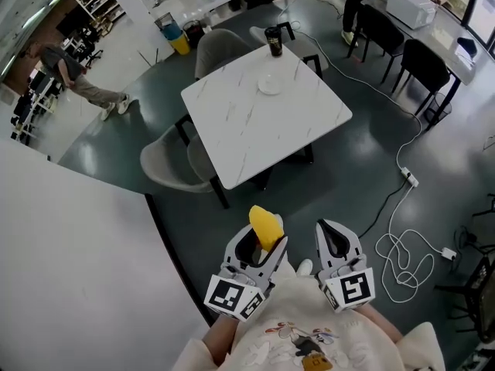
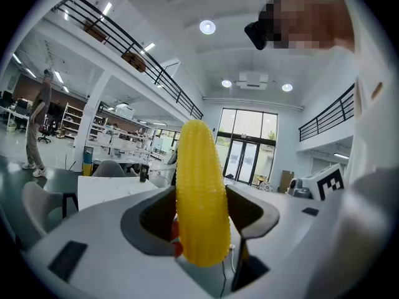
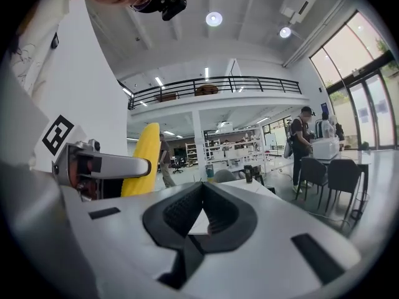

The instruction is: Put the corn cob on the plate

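A yellow corn cob (image 1: pixel 265 228) stands upright between the jaws of my left gripper (image 1: pixel 263 242), which is shut on it; the left gripper view has the corn cob (image 2: pixel 201 192) filling its middle. My right gripper (image 1: pixel 332 238) is held beside it, shut with nothing between its jaws, and its own view catches the corn cob (image 3: pixel 141 161) at the left. A small white plate (image 1: pixel 271 84) lies on the far side of the white marble table (image 1: pixel 255 126), well ahead of both grippers. Both grippers hang close to my body over the dark floor.
A dark cup (image 1: pixel 274 41) stands at the table's far corner behind the plate. Grey chairs (image 1: pixel 166 161) ring the table. A white cable with a power strip (image 1: pixel 410 178) runs over the floor at right. People stand at the far left (image 1: pixel 77 79) and by a far table.
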Tool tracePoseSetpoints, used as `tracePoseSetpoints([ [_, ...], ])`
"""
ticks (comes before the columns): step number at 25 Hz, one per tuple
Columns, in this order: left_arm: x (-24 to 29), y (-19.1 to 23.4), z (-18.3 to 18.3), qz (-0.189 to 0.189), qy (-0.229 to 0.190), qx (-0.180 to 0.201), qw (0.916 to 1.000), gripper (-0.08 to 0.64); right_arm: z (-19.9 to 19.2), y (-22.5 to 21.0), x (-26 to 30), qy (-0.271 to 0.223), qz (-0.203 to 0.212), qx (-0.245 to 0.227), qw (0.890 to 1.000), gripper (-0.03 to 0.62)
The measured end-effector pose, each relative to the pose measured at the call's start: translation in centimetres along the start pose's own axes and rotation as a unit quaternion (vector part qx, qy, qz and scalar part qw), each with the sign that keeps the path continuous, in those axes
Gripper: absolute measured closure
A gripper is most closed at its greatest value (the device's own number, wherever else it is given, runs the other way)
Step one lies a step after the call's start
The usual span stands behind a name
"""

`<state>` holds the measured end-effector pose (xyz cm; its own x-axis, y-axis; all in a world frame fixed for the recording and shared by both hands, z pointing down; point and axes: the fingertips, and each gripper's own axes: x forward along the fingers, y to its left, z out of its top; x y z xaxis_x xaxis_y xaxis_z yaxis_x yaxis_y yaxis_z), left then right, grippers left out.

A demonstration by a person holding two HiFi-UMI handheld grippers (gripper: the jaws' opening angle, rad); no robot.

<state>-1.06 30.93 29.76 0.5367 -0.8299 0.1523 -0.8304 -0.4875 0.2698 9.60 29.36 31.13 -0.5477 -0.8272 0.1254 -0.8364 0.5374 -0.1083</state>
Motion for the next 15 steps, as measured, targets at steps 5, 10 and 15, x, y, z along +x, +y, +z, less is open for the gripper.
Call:
tracePoseSetpoints([
  [5, 3.0, 3.6, 1.2, -0.004, -0.001, -0.003, 1.0000, 0.301, 0.3, -1.6, 4.4, 0.003, -0.012, 0.006, 1.000, 0.588],
  [10, 6.4, 8.3, 2.6, -0.004, 0.001, -0.005, 1.0000, 0.301, 0.8, -3.1, 10.2, 0.009, -0.020, 0.007, 1.000, 0.588],
  [15, 9.5, 13.3, 4.9, -0.003, 0.001, -0.008, 1.0000, 0.301, 2.3, -4.2, 16.3, 0.010, -0.030, 0.003, 0.999, 0.588],
])
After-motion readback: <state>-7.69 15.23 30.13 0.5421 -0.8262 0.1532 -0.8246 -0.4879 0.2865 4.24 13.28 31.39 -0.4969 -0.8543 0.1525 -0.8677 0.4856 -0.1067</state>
